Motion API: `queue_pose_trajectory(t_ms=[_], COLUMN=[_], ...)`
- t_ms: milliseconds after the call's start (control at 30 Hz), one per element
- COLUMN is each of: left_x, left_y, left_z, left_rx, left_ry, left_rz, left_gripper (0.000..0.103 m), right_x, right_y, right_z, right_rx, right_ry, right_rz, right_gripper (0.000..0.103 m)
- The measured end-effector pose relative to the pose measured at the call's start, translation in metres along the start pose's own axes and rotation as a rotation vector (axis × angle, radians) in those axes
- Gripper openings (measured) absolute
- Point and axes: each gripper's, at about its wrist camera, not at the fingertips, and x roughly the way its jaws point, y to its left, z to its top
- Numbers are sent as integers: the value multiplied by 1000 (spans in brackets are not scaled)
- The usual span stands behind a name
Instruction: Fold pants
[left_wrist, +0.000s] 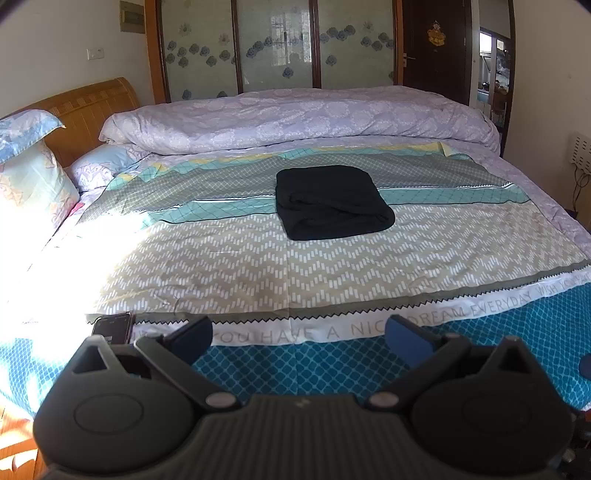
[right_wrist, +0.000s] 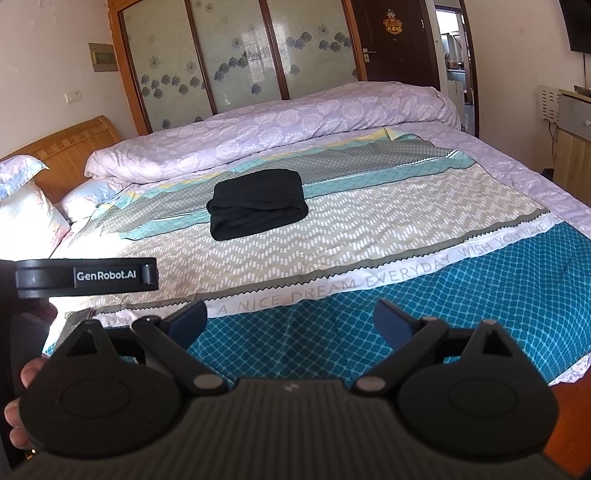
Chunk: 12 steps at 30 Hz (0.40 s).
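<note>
Folded pants (left_wrist: 332, 201) (both grippers empty)

Phone (left_wrist: 112, 326) at near bed edge partly hidden behind left gripper (left_wrist: 298, 334) housing, screen content illegible; printed band lettering (right_wrist: 332, 291) interrupted by right gripper (right_wrist: 290, 319) fingers; folds inside black pants (left_wrist: 332, 201) indistinguishable; room beyond open doorway (right_wrist: 452, 66) too small to read.
</note>
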Motion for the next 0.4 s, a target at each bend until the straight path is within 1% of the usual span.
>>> queue_pose_trajectory(t_ms=[100, 233, 333, 400], left_x=[-1, -1, -5, -5], left_y=[-1, 0, -1, -1], left_z=[0, -1, -2, -1], left_rx=[2, 0, 3, 3], left_ry=[-7, -5, -27, -23], left_rz=[-2, -40, -32, -27], left_gripper=[103, 103, 103, 103], right_x=[0, 1, -1, -2], right_y=[2, 5, 6, 6], right_z=[-1, 0, 1, 1], right_rx=[-7, -17, -19, -22], right_ry=[5, 8, -2, -10], right_rz=[2, 4, 5, 1], right_gripper=[98, 98, 98, 98])
